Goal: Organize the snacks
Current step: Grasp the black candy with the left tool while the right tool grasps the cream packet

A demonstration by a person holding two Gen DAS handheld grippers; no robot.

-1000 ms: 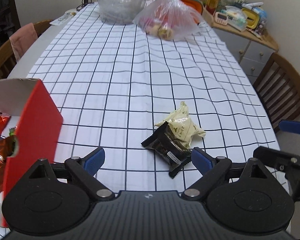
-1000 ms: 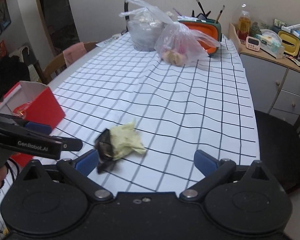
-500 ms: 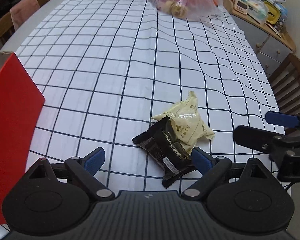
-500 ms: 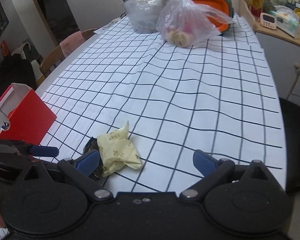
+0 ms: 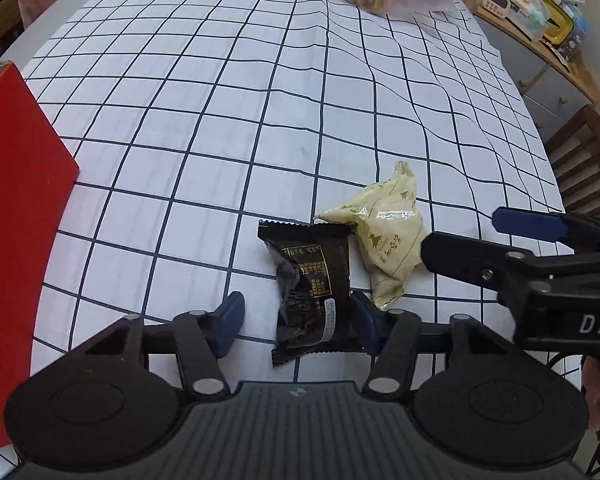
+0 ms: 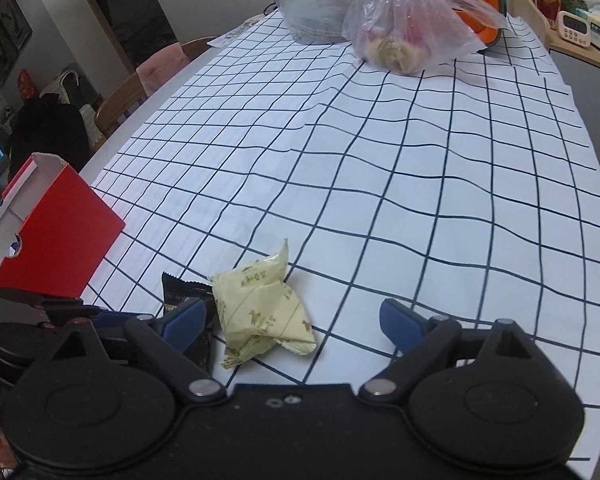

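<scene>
Left gripper (image 5: 296, 322), half-open, straddles the black crinkled foil snack packet (image 5: 310, 286); right gripper (image 6: 290, 322), wide open, empty. Risk: closing snags the touching pale-yellow wrapped snack (image 5: 382, 236).

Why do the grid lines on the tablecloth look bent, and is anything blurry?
Left wrist view: fisheye bends the tablecloth grid outward; the black snack packet is sharp, with glare on its wrapper. Right wrist view: same bowing, dark corners, the yellow snack packet sharp.
</scene>
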